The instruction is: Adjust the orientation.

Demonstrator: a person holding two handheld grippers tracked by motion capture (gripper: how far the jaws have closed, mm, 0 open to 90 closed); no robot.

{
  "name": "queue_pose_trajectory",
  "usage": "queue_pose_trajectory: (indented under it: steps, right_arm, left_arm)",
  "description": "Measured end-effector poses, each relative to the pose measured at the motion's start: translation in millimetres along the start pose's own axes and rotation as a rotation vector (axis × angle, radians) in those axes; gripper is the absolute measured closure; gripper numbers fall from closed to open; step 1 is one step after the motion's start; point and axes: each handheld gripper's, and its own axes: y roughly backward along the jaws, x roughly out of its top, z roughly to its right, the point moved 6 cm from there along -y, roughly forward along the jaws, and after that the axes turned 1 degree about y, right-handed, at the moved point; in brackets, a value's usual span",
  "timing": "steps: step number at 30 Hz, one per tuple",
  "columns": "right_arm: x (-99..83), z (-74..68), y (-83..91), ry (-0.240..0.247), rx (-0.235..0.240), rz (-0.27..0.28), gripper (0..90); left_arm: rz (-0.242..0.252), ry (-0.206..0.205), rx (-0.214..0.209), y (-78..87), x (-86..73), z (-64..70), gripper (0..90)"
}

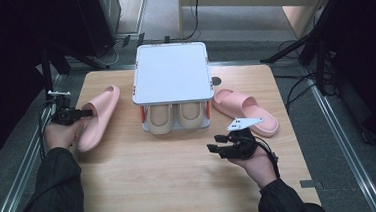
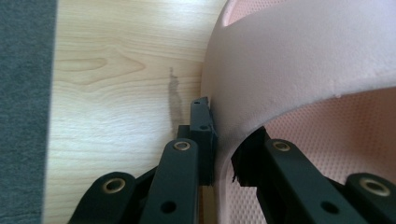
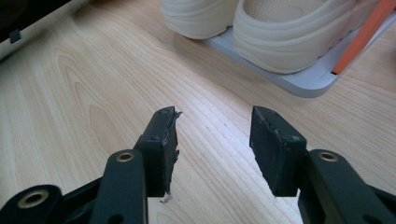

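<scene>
Left claw (image 1: pixel 87 113) clenched on strap of pink slipper (image 1: pixel 99 117), one jaw outside strap, other tucked under it (seen plainly in left gripper view, slipper (image 2: pixel 299 70)). Slipper lying at 9 o'clock of surface (image 1: pixel 181 186), just beside white rack (image 1: pixel 171 72). Right claw (image 1: pixel 214 148) released, jaws spread, nothing held, hovering over bare wood at 5 o'clock of rack. Beige slippers (image 3: pixel 280 32) parked on rack's lower shelf, at 12 o'clock from right claw. Second pink slipper (image 1: pixel 246 112) resting at 3 o'clock of rack.
</scene>
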Motion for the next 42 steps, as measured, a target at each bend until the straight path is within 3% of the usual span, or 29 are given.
queue_pose_trajectory:
  steps: [4, 9, 18, 24, 33, 42]
  right_arm:
    - [1.0, -0.3, 1.7, 0.001, 0.004, 0.010, 51.9]
    - [2.3, -1.4, 1.4, 0.002, 0.011, 0.015, 51.9]
    - [2.9, -4.7, -1.5, 0.010, 0.023, 0.009, 51.9]
    - [3.1, -4.5, -1.5, 0.009, 0.025, 0.010, 51.9]
    - [3.6, -3.1, -0.2, 0.004, 0.025, 0.018, 51.9]
    - [3.9, -2.5, 1.2, 0.002, 0.033, 0.021, 51.9]
  left_arm:
    - [-0.019, -0.007, 0.012, -3.4, 6.4, 9.2, 80.9]
    - [-0.017, 0.015, 0.010, -0.6, 18.3, 18.0, 80.9]
    - [-0.006, -0.039, 0.036, 20.4, 52.1, 40.8, 80.7]
    - [0.005, -0.031, 0.018, 33.7, 74.7, 56.6, 80.5]
    - [0.014, -0.085, -0.002, 51.0, 105.9, 93.0, 80.2]
    - [0.012, -0.135, -0.015, 55.4, 128.0, 130.7, 79.5]
